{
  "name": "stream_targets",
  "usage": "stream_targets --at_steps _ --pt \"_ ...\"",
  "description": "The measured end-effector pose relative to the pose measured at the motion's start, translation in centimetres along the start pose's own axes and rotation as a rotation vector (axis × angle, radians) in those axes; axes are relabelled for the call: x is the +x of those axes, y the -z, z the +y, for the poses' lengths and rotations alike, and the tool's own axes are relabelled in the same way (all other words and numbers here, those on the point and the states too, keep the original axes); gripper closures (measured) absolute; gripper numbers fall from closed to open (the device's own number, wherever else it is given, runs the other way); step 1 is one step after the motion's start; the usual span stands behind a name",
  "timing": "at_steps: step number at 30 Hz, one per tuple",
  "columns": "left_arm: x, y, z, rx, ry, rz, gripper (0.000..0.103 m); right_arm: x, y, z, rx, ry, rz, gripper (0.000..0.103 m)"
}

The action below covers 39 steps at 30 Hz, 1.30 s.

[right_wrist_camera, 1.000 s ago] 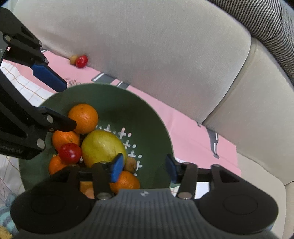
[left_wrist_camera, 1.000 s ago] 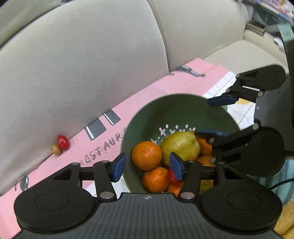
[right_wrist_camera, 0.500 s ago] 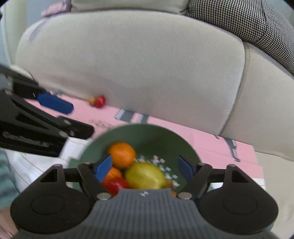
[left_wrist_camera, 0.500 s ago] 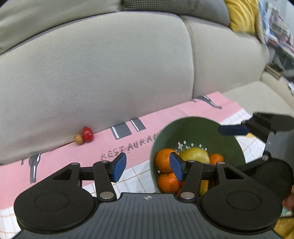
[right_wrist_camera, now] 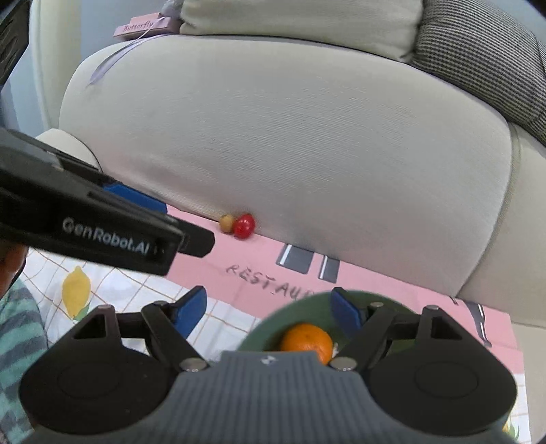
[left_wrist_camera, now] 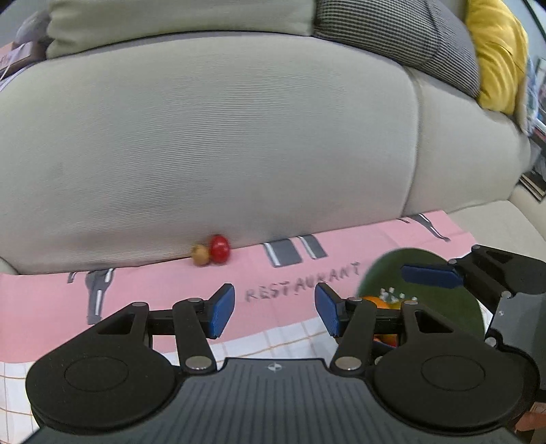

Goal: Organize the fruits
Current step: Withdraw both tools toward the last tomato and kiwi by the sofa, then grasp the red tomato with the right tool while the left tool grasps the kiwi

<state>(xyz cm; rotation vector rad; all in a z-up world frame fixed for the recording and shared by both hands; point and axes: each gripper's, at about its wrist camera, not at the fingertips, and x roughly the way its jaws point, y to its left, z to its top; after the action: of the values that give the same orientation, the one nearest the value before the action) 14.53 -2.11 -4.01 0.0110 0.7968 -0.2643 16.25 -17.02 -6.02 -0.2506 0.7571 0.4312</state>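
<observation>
A small red fruit [left_wrist_camera: 219, 249] [right_wrist_camera: 244, 225] and a small tan fruit [left_wrist_camera: 200, 254] [right_wrist_camera: 226, 222] lie side by side on the pink cloth, against the sofa back. The dark green colander bowl [left_wrist_camera: 385, 269] [right_wrist_camera: 303, 300] holds oranges [right_wrist_camera: 307, 341], mostly hidden behind the gripper bodies. My left gripper [left_wrist_camera: 273, 309] is open and empty over the cloth, left of the bowl and short of the two small fruits. My right gripper [right_wrist_camera: 269, 312] is open and empty above the bowl's near left rim. The left gripper's side crosses the right wrist view at the left.
The beige sofa back [left_wrist_camera: 239, 136] rises right behind the fruits. A pink cloth [left_wrist_camera: 153, 283] printed RESTAURANT overlaps a white checked cloth [right_wrist_camera: 112, 290] with a lemon print. A houndstooth cushion [left_wrist_camera: 392, 30] and a yellow cushion [left_wrist_camera: 498, 58] sit on top. A striped sleeve [right_wrist_camera: 17, 334] shows at the left.
Both grippers have lifted and pulled away from the bowl, so the fruits in it slid low out of view. The right jaws opened wider. The two small fruits now sit near the middle.
</observation>
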Motion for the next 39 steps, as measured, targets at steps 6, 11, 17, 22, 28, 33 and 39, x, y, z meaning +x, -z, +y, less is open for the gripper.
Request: stream_targets --at_steps 6,11,17,22,28,33,39 --pt "1.1 -0.4 2.5 -0.043 -0.007 0.008 0.039 2.3 -1.6 0.8 -0.003 -0.020 0.027 0.027" --pt "2.2 -1.0 4.4 -0.076 -0.015 0.018 0.039 4.4 -3.2 1.4 -0.007 -0.043 0.034 0.028" --pt "3.5 -1.1 7.2 -0.125 0.010 0.012 0.039 7.4 -4.5 1.5 0.015 -0.066 0.032 0.029" --pt "4.8 -0.7 9.4 -0.189 0.042 0.015 0.039 9.8 -5.5 1.4 0.044 -0.105 0.066 0.037" --pt "6.7 -0.9 11.2 -0.243 0.065 0.037 0.040 12.9 -6.2 1.3 0.043 -0.129 0.114 0.051" --pt "9.0 -1.3 12.0 -0.254 0.078 0.084 0.043 15.2 -6.8 0.9 0.072 -0.134 0.151 0.064" --pt "10.4 -1.2 13.3 -0.280 0.074 0.096 0.045 17.7 -6.8 -0.5 0.201 -0.171 0.185 0.072"
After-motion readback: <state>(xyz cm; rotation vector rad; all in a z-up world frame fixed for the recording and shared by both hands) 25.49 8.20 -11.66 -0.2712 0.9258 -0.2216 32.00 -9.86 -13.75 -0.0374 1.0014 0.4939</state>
